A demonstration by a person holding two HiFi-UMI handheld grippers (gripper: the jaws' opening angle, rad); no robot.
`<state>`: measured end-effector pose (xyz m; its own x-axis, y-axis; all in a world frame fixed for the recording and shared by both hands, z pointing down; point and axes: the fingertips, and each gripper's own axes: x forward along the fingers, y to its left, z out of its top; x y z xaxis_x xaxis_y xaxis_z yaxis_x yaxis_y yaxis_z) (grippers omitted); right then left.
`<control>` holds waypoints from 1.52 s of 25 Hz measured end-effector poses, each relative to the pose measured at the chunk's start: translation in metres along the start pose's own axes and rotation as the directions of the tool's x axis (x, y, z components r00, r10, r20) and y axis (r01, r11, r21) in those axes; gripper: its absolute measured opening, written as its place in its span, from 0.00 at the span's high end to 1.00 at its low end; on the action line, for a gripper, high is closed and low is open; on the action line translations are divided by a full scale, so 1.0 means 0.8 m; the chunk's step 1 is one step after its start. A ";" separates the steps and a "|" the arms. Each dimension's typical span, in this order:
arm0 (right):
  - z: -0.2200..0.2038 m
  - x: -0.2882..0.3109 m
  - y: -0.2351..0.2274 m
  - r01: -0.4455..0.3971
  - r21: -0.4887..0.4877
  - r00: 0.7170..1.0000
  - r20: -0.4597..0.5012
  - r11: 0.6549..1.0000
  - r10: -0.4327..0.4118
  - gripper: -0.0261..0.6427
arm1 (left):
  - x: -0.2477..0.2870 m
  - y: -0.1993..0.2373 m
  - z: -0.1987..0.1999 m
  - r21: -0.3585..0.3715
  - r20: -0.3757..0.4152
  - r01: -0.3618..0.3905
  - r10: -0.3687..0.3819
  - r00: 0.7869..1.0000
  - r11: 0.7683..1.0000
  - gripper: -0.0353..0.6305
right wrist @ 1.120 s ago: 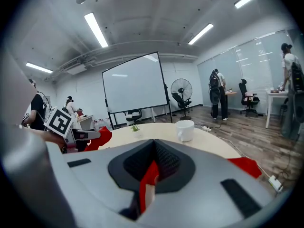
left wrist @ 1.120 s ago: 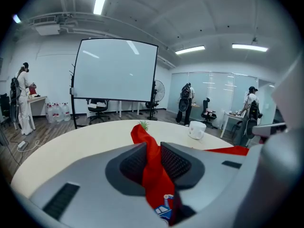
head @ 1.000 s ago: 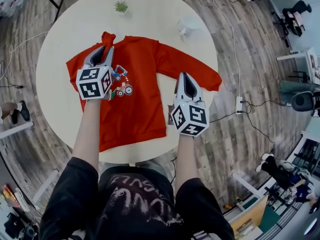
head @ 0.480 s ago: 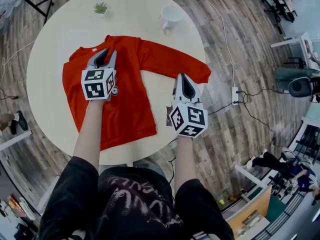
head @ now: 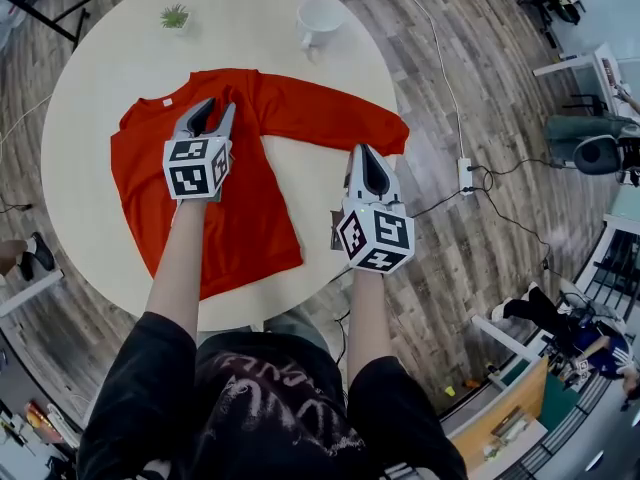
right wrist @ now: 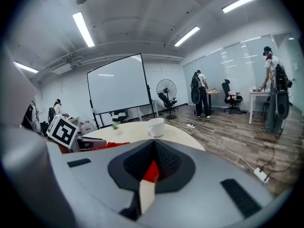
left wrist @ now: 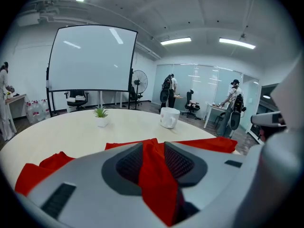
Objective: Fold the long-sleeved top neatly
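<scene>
An open-plan office with a meeting area is indicated. It is identified by a large projection screen (left wrist: 92,58) on a stand, swivel chairs (left wrist: 76,99), a desk (right wrist: 260,93), glass partitions (left wrist: 204,87), a pedestal fan (left wrist: 140,82) and ceiling strip lights (left wrist: 175,41). A round meeting table (head: 260,8) is set on wood-plank flooring (head: 470,88).
</scene>
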<state>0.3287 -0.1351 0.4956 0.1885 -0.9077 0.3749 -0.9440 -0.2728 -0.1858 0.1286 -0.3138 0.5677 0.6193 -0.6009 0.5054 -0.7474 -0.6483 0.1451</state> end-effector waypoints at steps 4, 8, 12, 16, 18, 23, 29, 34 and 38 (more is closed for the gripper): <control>0.000 -0.008 0.000 -0.001 0.008 1.000 0.004 1.000 0.001 0.95 | -0.005 -0.011 0.008 0.009 0.011 0.018 -0.018 1.000 1.000 0.71; 0.007 -0.021 -0.001 -0.005 0.013 1.000 0.024 1.000 0.004 0.95 | -0.020 -0.017 0.019 0.009 0.036 0.014 -0.015 0.999 1.000 0.71; 0.019 -0.039 0.000 -0.009 0.019 0.999 0.049 1.000 0.008 0.95 | -0.045 -0.025 0.036 0.018 0.070 0.009 -0.010 0.998 1.000 0.80; 0.034 -0.063 -0.001 -0.015 0.031 0.997 0.082 0.999 0.012 0.95 | -0.076 -0.039 0.058 0.033 0.119 0.003 -0.007 0.993 0.999 0.91; 0.041 -0.077 -0.005 -0.017 0.038 0.995 0.098 0.999 0.014 0.95 | -0.092 -0.049 0.069 0.043 0.140 0.005 -0.010 0.990 0.999 0.93; 0.058 -0.110 -0.008 -0.023 0.035 0.991 0.136 0.999 0.018 0.95 | -0.135 -0.072 0.096 0.075 0.197 0.012 -0.026 0.980 0.997 0.93; 0.072 -0.158 -0.012 0.009 0.034 0.985 0.170 0.999 -0.015 0.95 | -0.183 -0.106 0.124 0.125 0.253 0.044 -0.074 0.965 0.991 0.93; 0.082 -0.195 -0.007 0.058 0.035 0.978 0.201 0.998 -0.064 0.95 | -0.205 -0.121 0.137 0.152 0.281 0.084 -0.124 0.952 0.985 0.93; 0.081 -0.226 -0.004 0.105 0.038 0.969 0.220 0.994 -0.110 0.95 | -0.221 -0.134 0.141 0.170 0.297 0.132 -0.178 0.938 0.977 0.92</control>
<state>0.3150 0.0092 0.3691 0.3465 -0.9198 0.1839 -0.9082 -0.3781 -0.1796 0.1264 -0.1908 0.3669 0.7856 -0.5871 0.1953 -0.6075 -0.7918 0.0632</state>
